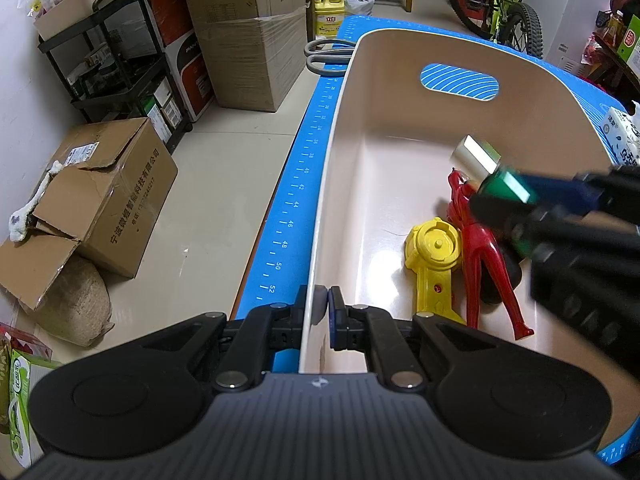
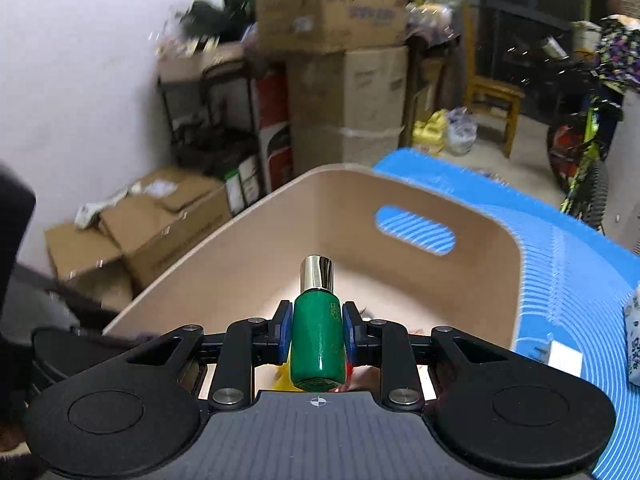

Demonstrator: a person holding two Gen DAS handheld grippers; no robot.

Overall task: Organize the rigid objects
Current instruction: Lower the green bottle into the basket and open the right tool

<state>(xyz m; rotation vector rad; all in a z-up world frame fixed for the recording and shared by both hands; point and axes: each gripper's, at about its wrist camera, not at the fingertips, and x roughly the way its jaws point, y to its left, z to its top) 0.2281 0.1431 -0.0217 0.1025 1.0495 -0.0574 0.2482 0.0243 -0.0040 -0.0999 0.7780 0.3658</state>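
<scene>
A beige plastic bin (image 1: pixel 344 128) stands on a blue mat (image 1: pixel 288 208). My left gripper (image 1: pixel 325 312) is shut on the bin's near left rim. Inside the bin lie a yellow toy (image 1: pixel 434 258) and a red toy figure (image 1: pixel 486 256). My right gripper (image 2: pixel 317 330) is shut on a green bottle (image 2: pixel 318 344) with a silver cap and holds it above the bin (image 2: pixel 248 248). In the left wrist view the bottle (image 1: pixel 500 178) hangs over the bin's right side, blurred.
Grey-handled scissors (image 1: pixel 324 54) lie on the mat beyond the bin. A patterned carton (image 1: pixel 622 136) stands at the mat's right edge. Cardboard boxes (image 1: pixel 104 196), a black shelf cart (image 1: pixel 116 64), a yellow jug (image 1: pixel 328 14) and a bicycle (image 1: pixel 500 4) stand on the floor around.
</scene>
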